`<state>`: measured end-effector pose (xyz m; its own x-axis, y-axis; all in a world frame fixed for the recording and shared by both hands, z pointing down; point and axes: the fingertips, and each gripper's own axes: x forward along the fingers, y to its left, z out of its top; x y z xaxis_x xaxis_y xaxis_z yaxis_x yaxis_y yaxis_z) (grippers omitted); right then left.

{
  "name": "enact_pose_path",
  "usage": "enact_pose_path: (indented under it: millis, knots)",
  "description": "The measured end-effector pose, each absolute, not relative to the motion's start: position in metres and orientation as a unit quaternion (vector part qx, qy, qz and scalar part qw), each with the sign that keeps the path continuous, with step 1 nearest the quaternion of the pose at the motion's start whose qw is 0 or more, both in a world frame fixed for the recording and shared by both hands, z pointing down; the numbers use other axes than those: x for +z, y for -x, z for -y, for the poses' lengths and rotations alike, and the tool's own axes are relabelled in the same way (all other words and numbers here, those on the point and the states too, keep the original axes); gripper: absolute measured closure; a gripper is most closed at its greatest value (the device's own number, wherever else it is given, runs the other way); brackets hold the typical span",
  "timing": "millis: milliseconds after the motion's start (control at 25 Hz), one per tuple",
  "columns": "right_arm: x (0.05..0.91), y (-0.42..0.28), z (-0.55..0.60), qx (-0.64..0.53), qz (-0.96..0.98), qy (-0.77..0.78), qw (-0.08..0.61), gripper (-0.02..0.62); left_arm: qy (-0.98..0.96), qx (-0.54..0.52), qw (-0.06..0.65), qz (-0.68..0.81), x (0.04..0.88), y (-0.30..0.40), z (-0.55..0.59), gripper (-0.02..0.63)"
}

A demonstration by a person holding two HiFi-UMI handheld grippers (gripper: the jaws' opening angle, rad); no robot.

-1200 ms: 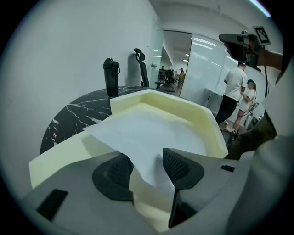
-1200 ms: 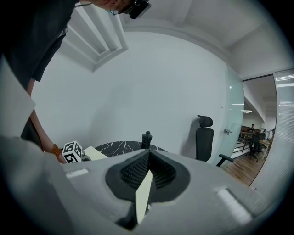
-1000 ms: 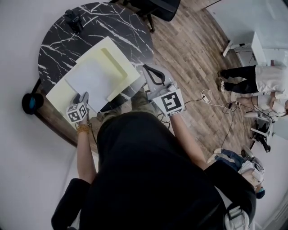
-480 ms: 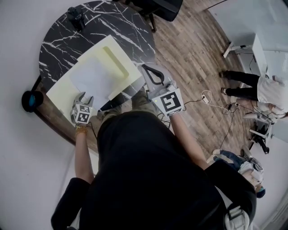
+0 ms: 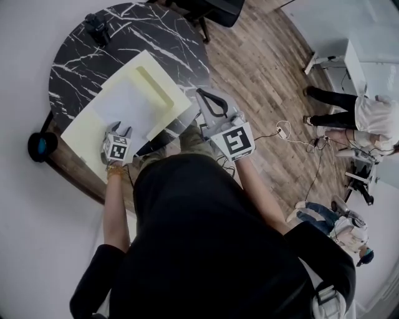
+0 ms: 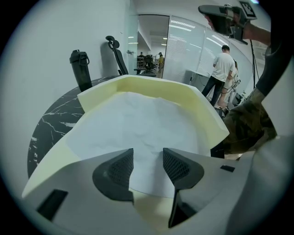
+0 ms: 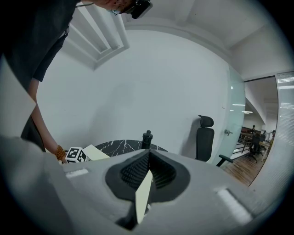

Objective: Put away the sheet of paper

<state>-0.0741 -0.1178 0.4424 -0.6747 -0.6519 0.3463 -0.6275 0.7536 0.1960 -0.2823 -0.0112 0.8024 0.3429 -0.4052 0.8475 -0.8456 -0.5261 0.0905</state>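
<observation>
A white sheet of paper lies flat inside an open pale yellow folder on the round black marble table. My left gripper is open, its two dark pads just over the paper's near edge, with nothing between them. At the table's right side my right gripper is shut on the folder's edge, a thin yellow strip standing between its pads. The folder's right side is raised along a fold.
A black bottle stands at the table's far edge. A black office chair is behind the table. People stand on the wooden floor at the right, among cables.
My left gripper has moved forward and a little right, onto the paper's near edge. The right gripper stays shut on the folder's edge.
</observation>
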Motion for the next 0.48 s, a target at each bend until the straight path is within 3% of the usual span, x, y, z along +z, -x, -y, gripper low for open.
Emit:
enact_pose_path:
  millis: [480]
  knots:
    - [0.445,0.067,0.129,-0.023,0.912,-0.359,0.2,0.597,-0.779,0.39,0.286,0.399,0.801,0.265,0.041,0.393]
